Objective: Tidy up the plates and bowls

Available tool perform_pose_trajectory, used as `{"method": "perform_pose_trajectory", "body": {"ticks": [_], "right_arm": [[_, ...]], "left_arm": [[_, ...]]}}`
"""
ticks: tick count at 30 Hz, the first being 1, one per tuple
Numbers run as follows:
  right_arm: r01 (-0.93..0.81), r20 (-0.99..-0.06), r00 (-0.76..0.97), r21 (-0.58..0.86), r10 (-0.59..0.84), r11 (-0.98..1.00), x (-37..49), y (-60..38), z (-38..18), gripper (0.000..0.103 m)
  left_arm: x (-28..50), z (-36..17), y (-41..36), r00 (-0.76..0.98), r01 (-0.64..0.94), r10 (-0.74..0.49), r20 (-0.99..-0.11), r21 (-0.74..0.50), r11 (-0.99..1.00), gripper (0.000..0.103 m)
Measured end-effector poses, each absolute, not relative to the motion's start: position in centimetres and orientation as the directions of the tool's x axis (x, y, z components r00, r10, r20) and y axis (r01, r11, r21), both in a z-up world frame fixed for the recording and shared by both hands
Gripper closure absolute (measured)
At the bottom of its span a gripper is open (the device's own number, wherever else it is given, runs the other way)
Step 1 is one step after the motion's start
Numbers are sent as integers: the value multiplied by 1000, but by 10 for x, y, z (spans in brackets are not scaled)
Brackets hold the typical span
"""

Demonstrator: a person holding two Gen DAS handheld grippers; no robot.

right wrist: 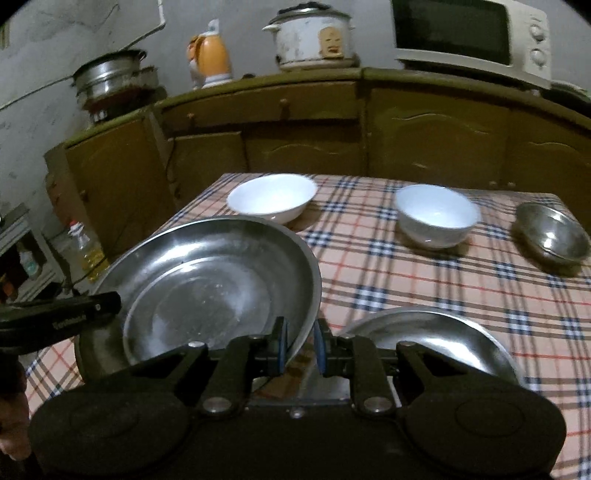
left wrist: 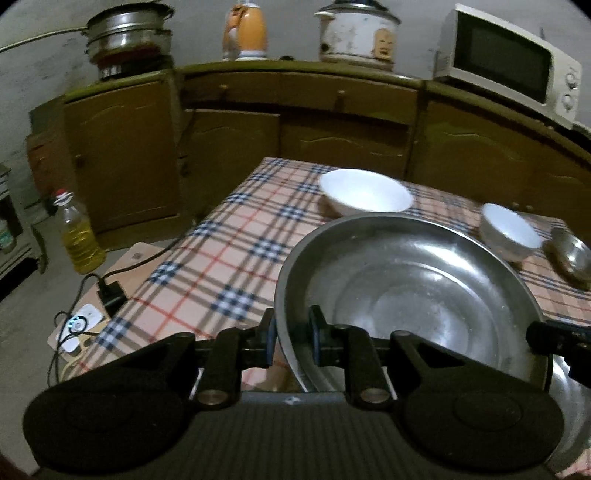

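Observation:
A large steel plate (left wrist: 406, 295) (right wrist: 214, 280) hangs tilted above the checked tablecloth (right wrist: 406, 280), held from both sides. My left gripper (left wrist: 293, 332) is shut on its left rim, and my right gripper (right wrist: 301, 345) is shut on its right rim. Each gripper shows at the edge of the other's view: the right gripper (left wrist: 554, 336) and the left gripper (right wrist: 74, 310). A second steel plate (right wrist: 428, 343) (left wrist: 569, 406) lies on the table under the right gripper. Farther back stand a wide white bowl (right wrist: 273, 197) (left wrist: 365, 192), a deeper white bowl (right wrist: 437, 214) (left wrist: 511, 236) and a small steel bowl (right wrist: 552, 232) (left wrist: 570, 258).
Brown cabinets (right wrist: 295, 147) run behind the table, carrying a microwave (right wrist: 469, 33), a rice cooker (right wrist: 310, 37), an orange jug (right wrist: 210, 59) and stacked steel pots (left wrist: 129, 33). Left of the table are an oil bottle (left wrist: 77, 236) and a power strip with cables (left wrist: 81, 325) on a low board.

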State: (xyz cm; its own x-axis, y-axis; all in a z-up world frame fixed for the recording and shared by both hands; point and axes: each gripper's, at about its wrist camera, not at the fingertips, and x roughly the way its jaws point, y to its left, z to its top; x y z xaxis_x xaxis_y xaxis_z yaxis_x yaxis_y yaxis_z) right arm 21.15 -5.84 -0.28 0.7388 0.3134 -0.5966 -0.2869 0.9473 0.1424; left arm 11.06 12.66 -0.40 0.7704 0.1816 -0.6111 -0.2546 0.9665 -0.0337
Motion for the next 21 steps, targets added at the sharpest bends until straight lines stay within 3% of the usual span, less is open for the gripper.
{"method": "perform_pose_trajectory", "body": {"ticks": [21], "right_arm": [[-64,-574,804,179,157,982,169,-173,3,82]], "left_arm": [[112,1,28,796,-21,10,-606,-11,1000,84]]}}
